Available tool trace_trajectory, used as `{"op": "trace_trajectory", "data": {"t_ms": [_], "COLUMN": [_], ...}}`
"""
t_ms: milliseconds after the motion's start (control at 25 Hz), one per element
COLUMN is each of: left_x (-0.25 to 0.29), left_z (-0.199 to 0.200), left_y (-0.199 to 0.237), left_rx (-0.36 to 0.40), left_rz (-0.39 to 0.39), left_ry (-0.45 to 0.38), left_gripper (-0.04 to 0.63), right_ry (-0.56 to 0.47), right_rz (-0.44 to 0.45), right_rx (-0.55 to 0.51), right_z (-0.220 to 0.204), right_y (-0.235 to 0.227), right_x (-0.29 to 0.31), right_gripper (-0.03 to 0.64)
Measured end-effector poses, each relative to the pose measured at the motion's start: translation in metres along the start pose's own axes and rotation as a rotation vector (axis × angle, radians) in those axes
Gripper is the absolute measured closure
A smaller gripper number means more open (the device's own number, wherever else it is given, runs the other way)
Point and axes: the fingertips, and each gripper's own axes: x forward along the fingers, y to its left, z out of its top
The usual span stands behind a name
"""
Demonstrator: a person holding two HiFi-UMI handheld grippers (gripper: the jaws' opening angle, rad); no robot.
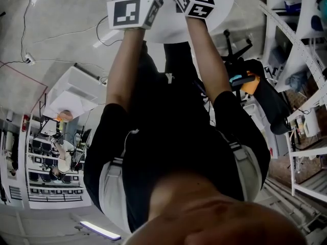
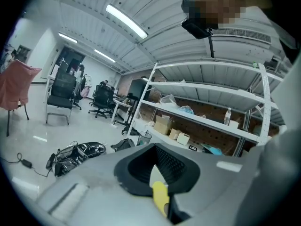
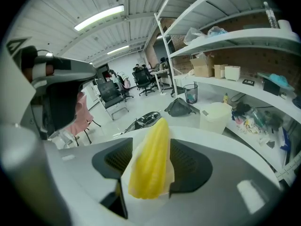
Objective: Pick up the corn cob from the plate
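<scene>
A yellow corn cob (image 3: 149, 161) in a pale husk lies lengthwise between the two black pads of my right gripper (image 3: 148, 166). The jaws stand wide, with the cob in the gap between them. In the left gripper view, the black pads of my left gripper (image 2: 157, 173) stand close together with only a thin pale wedge between them. A small yellow strip (image 2: 160, 197) shows at the base of that wedge; I cannot tell what it is. In the head view both marker cubes, left (image 1: 130, 11) and right (image 1: 196, 1), sit side by side over a white round table (image 1: 225, 9). No plate is visible.
The person's black-clad torso and both arms fill the middle of the head view. White shelving (image 3: 235, 36) with boxes lines one wall. Office chairs (image 2: 61, 95), a dark bag (image 2: 75, 154), a bin (image 3: 190, 93) and a white tub (image 3: 216, 114) stand on the floor.
</scene>
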Motion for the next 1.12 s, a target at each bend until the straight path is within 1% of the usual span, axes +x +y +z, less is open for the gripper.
{"op": "trace_trajectory", "data": {"t_ms": [240, 360, 560, 760, 920, 1120], "left_x": [0.002, 0.005, 0.004, 0.001, 0.000, -0.001], "left_z": [-0.015, -0.013, -0.016, -0.021, -0.020, -0.020], "left_y": [0.011, 0.008, 0.011, 0.018, 0.018, 0.016], "left_rx": [-0.008, -0.013, -0.019, -0.024, -0.016, 0.002], "left_rz": [0.029, 0.001, 0.018, 0.053, 0.025, 0.005], "left_ry": [0.052, 0.010, 0.023, 0.053, 0.027, 0.017], "left_gripper": [0.595, 0.595, 0.595, 0.595, 0.595, 0.595], "right_ry": [0.029, 0.040, 0.063, 0.073, 0.076, 0.069], "right_rz": [0.001, 0.006, 0.021, 0.010, 0.004, -0.002], "right_rx": [-0.011, -0.011, -0.020, -0.027, -0.017, -0.004], "right_z": [-0.008, -0.011, -0.016, -0.011, -0.011, -0.010], "right_y": [0.000, 0.001, 0.007, 0.009, 0.007, 0.004], "right_x": [0.014, 0.017, 0.022, 0.024, 0.023, 0.022], "right_gripper": [0.337, 0.333, 0.333, 0.342, 0.354, 0.362]}}
